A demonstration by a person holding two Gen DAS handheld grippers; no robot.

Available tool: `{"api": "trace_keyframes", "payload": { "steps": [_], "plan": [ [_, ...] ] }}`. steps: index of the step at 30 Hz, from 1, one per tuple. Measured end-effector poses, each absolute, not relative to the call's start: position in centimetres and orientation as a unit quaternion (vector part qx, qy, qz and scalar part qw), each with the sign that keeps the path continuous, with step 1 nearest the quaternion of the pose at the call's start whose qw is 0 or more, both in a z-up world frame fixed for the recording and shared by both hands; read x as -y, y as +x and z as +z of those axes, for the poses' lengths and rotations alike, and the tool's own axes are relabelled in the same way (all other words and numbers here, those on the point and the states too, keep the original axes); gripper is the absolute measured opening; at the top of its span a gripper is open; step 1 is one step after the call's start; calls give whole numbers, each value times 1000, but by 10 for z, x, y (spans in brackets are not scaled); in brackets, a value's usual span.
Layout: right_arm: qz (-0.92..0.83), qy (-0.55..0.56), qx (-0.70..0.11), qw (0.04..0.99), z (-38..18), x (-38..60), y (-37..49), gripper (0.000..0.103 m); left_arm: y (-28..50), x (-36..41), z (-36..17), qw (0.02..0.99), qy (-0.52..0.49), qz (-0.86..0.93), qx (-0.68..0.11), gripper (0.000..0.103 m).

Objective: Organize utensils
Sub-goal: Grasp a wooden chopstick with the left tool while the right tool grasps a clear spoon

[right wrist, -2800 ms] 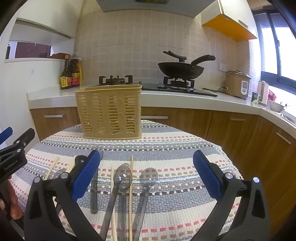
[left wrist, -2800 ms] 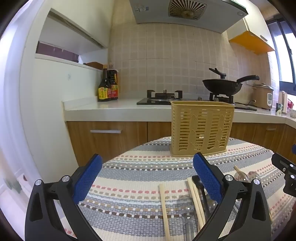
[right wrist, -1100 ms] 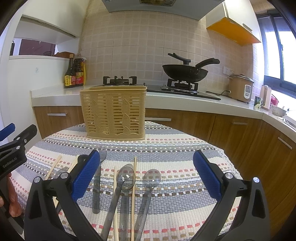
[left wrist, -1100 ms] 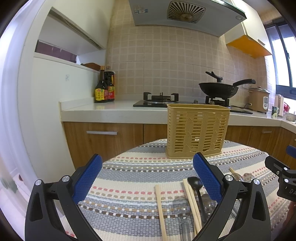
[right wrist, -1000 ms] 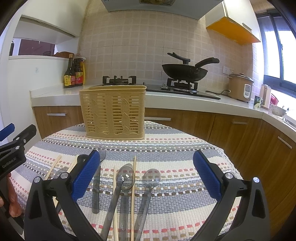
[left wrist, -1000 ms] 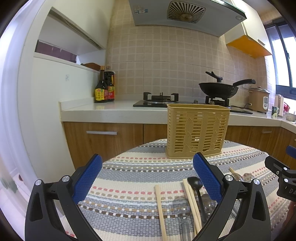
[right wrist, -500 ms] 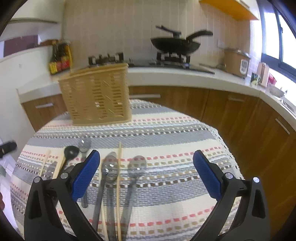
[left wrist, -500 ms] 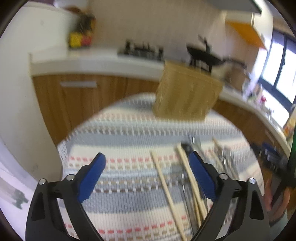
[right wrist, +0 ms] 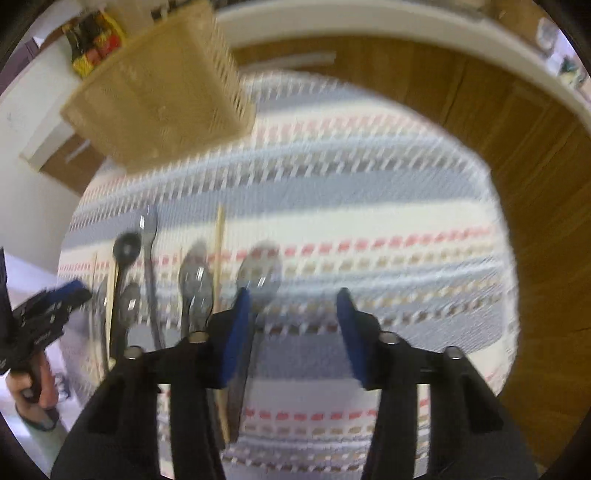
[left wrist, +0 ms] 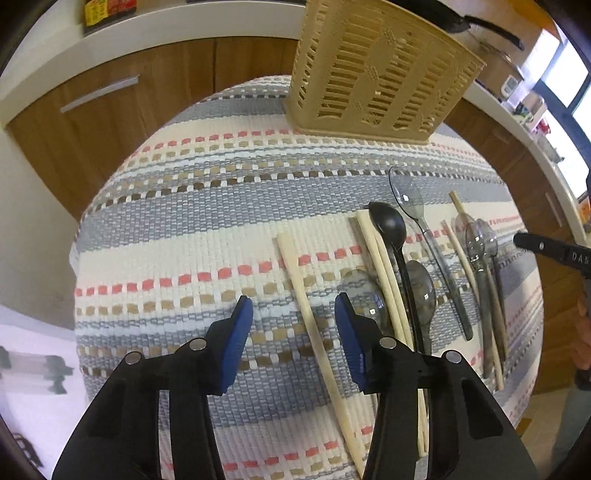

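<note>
Left wrist: chopstick [left wrist: 317, 332] lies lengthwise toward basket [left wrist: 376, 70].

Striped woven tablecloth [left wrist: 192, 229] covers round table; bands of grey, cream, tan and coral. Behind table: wooden base cabinets [left wrist: 122, 107] with metal bar handle [left wrist: 99, 94], white countertop [left wrist: 155, 20] above. Sauce bottles with yellow and red labels [left wrist: 109, 6] on countertop, far left. Black pan handle [left wrist: 491, 29] at upper right edge. Small items on counter by window [left wrist: 532, 110], too small to identify. Right wrist view motion-blurred: same cloth [right wrist: 369, 206], cabinet fronts [right wrist: 480, 96], bottles [right wrist: 92, 44].
</note>
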State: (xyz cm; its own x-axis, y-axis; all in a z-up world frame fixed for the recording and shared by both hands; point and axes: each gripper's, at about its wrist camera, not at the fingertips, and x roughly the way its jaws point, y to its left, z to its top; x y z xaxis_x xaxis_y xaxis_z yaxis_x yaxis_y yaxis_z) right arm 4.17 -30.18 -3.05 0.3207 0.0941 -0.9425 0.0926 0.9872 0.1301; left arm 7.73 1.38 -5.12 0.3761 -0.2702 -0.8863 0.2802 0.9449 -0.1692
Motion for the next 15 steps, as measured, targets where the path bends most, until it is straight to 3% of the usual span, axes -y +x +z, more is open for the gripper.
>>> {"api": "trace_keyframes", "payload": {
  "steps": [5, 13, 15],
  "plan": [
    [19, 80, -624, 777, -47, 288, 45, 28, 83, -5, -52, 827, 29, -159, -538, 41],
    [-1, 55, -647, 760, -55, 264, 53, 27, 89, -10, -49, 810, 20, -165, -562, 41],
    [-16, 26, -646, 762, -60, 251, 55, 19, 91, -5, -49, 809, 38, -155, -565, 40]
  ]
}}
